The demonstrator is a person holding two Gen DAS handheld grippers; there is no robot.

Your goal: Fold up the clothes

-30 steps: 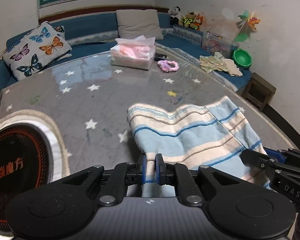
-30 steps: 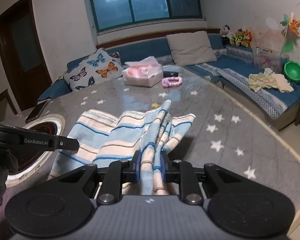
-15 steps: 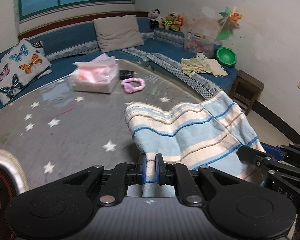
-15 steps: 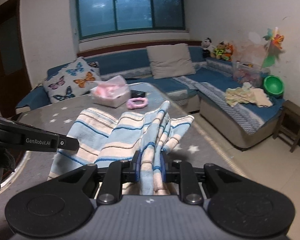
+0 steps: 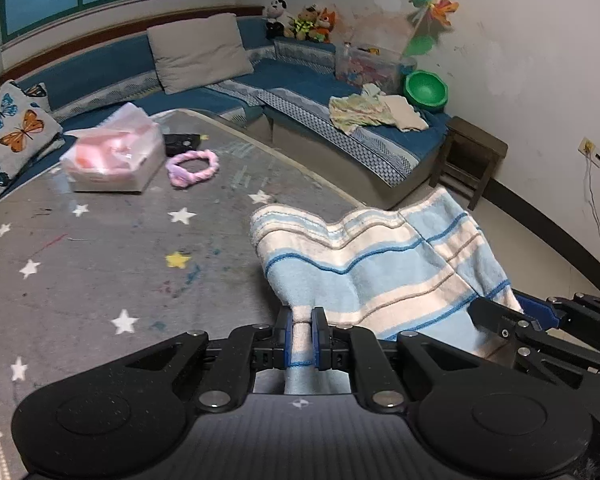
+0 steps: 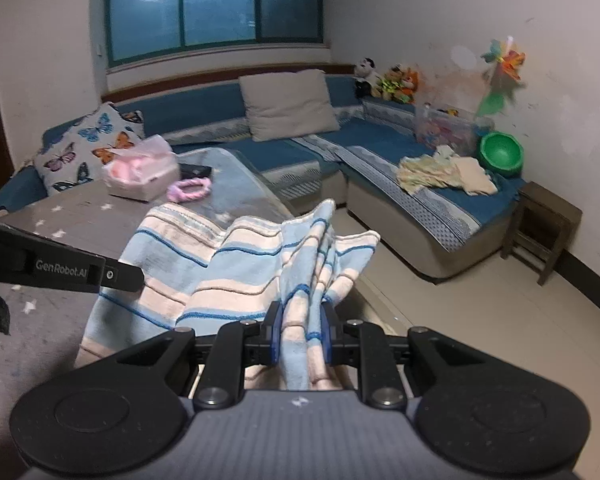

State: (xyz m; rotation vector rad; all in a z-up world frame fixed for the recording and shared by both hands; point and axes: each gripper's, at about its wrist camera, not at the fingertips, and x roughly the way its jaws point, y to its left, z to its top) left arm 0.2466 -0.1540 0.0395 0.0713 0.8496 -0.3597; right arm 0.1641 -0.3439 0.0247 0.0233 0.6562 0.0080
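A light-blue, cream and blue striped towel (image 5: 380,264) hangs stretched between my two grippers, near the right edge of the grey star-patterned table (image 5: 100,248). My left gripper (image 5: 301,336) is shut on one thin edge of it. My right gripper (image 6: 300,336) is shut on a bunched, thicker fold of the same towel (image 6: 236,264). In the left wrist view the right gripper (image 5: 500,320) shows at the lower right, at the towel's other end. The left gripper's black finger (image 6: 112,276) reaches in from the left of the right wrist view.
A pink tissue box (image 5: 112,160), a pink scrunchie (image 5: 194,164) and a black remote (image 5: 182,142) lie at the table's far side. A blue corner sofa (image 6: 380,148) holds cushions, loose clothes (image 6: 444,170) and a green bowl (image 6: 500,154). A wooden stool (image 6: 544,216) stands by the wall.
Both grippers have carried the towel sideways toward the table's right edge; the table's round dark plate has left view and the floor and sofa now show beyond the towel. Both grips are unchanged.
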